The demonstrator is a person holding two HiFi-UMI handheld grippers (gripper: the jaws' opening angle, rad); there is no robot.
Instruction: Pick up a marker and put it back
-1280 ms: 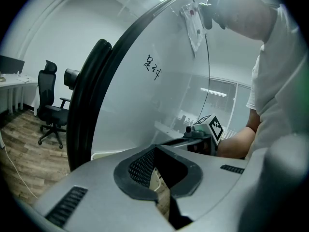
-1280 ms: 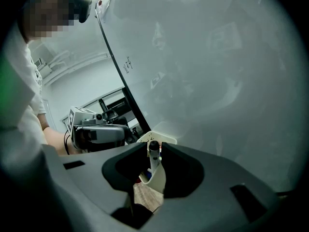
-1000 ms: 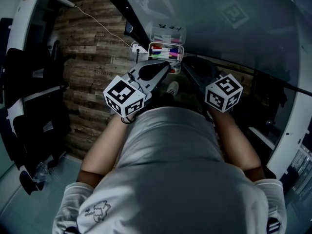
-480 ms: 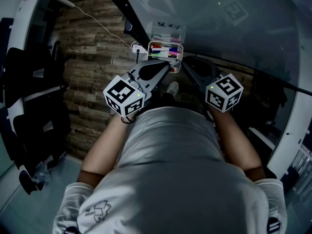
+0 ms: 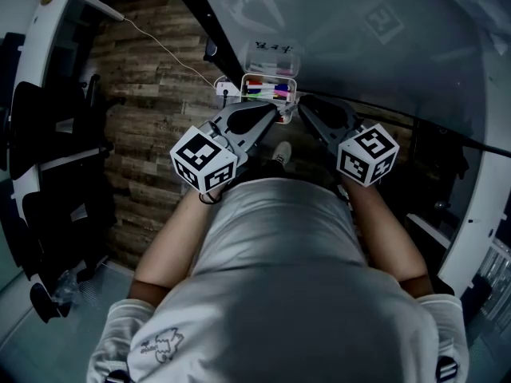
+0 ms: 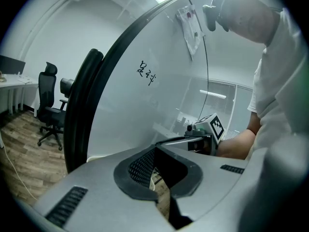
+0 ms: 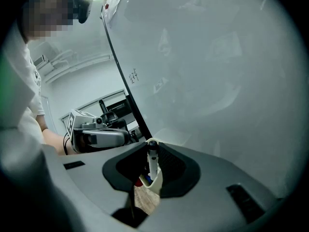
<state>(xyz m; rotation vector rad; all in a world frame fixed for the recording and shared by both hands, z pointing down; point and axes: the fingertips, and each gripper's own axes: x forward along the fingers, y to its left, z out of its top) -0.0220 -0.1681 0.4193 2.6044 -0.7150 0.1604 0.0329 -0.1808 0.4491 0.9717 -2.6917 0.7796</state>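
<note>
At the tray (image 5: 244, 88), the right gripper (image 5: 302, 108) is closed on an upright marker (image 7: 152, 161); the left gripper (image 5: 276, 112), just left of it, is closed and empty.

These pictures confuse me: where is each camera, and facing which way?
Head view: on the head, facing down; torso, arms, left tool, right tool, marker tray.
Left gripper view: on left tool, along its jaws, board beside; forearm shows.
Right gripper view: on right tool, toward the marker between its jaws; shirt shows.
Shared: gripper views show each other's tool.

The whiteboard (image 5: 383, 62) blocks the far side of the marker tray (image 5: 270, 76).
</note>
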